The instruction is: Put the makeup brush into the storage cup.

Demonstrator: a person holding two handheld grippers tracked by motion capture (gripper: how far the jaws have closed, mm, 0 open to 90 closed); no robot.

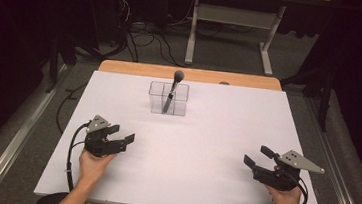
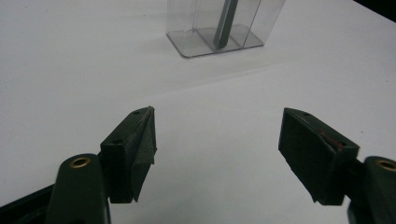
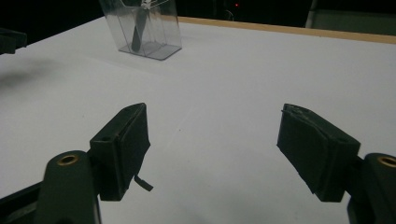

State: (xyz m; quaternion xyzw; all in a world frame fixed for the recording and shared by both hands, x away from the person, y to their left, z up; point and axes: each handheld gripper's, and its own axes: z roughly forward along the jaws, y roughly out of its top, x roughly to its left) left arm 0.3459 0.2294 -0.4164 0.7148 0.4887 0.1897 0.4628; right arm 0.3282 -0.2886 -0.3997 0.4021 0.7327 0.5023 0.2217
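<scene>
Grippers idle: left gripper (image 1: 121,137) and right gripper (image 1: 256,156) both spread, empty. Approach microphone (image 1: 173,89) in clear holder (image 1: 168,99) from above; pinch the stem squarely.

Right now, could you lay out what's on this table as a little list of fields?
surface: white table with a wooden far edge
container: clear plastic holder with compartments, toward the far middle
inside it: a dark, round-headed utensil, leaning, head above the rim
left gripper: held in the person's hand, jaws apart, holding nothing, near edge
right gripper: likewise open and holding nothing, near edge
contact: neither gripper touches the holder
</scene>
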